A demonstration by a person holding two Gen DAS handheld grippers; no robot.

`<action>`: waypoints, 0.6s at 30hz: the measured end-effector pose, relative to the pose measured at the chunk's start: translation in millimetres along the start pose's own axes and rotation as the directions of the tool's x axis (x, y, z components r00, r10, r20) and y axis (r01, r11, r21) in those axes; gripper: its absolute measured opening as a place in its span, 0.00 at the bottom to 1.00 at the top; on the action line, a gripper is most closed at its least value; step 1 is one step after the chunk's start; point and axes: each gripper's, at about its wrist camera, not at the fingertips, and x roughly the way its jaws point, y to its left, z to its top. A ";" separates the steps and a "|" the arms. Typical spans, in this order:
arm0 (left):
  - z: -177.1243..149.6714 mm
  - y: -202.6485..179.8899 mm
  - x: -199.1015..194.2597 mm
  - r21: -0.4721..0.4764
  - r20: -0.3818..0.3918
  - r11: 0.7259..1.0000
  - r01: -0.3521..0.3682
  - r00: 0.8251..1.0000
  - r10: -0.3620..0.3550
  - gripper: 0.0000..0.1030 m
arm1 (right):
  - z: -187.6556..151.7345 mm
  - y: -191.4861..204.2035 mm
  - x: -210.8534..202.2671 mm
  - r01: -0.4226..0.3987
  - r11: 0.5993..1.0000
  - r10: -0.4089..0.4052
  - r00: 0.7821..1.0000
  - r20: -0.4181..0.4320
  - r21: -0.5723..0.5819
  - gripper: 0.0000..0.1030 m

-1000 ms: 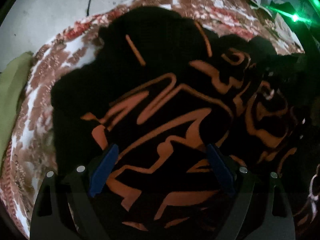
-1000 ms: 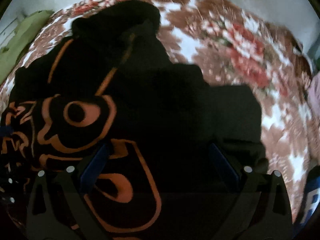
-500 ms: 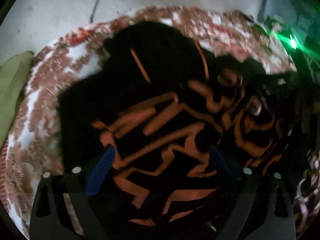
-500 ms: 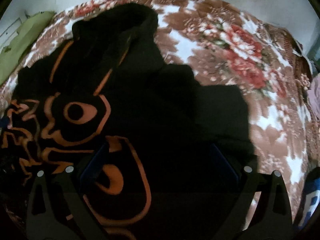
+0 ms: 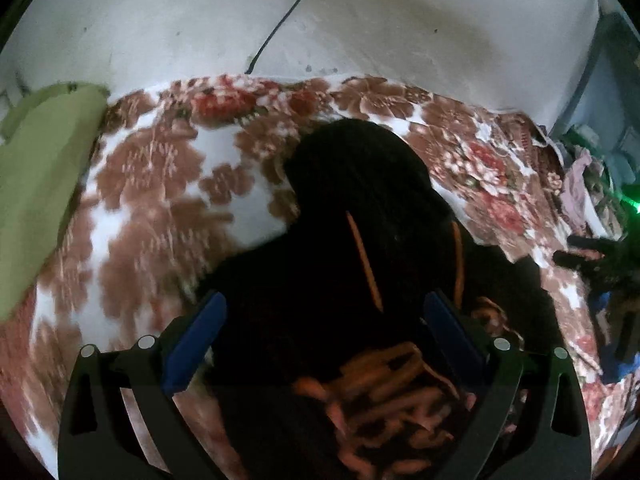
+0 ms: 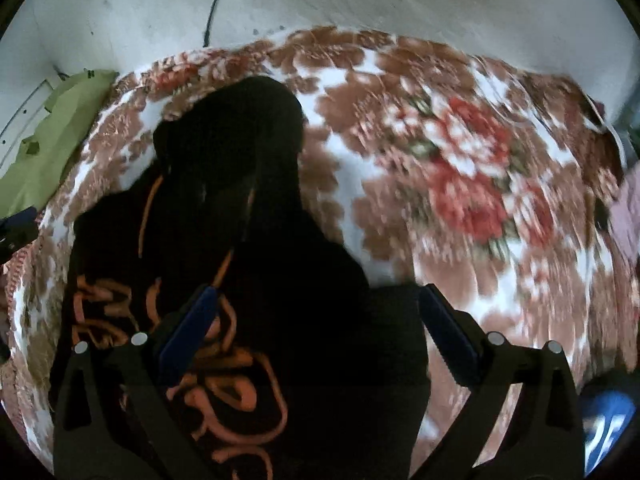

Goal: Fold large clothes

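A black hoodie [image 5: 352, 248] with orange print and orange drawstrings lies on a floral blanket [image 5: 160, 184], its hood toward the wall. My left gripper [image 5: 326, 312] hangs above the hoodie's chest, its blue-padded jaws wide apart with nothing between them. In the right wrist view the same hoodie [image 6: 248, 240] fills the left and centre. My right gripper [image 6: 318, 304] is open above its folded right side, gripping nothing. The right gripper [image 5: 600, 264] shows dimly at the right edge of the left wrist view.
A green cushion [image 5: 40, 184] lies at the blanket's left edge, seen again as a green cushion [image 6: 52, 148] in the right wrist view. A white wall [image 5: 360, 20] with a black cable [image 5: 288, 12] stands behind. Loose clothes [image 5: 580, 184] pile up at the far right.
Both grippers have risen away from the hoodie, so more blanket and wall show. The left view has swung from the orange print to the hood.
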 end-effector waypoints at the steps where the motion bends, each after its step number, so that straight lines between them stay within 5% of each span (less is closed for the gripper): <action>1: 10.6 4.9 9.5 0.013 0.002 1.000 -0.006 1.000 0.006 0.95 | 8.5 0.1 4.2 -0.007 1.000 0.007 1.000 0.002 -0.014 0.95; 18: 133.1 30.5 173.9 0.196 -0.043 0.977 0.084 0.996 -0.077 0.93 | 148.8 9.6 162.1 -0.072 0.990 0.069 0.997 -0.032 -0.118 0.95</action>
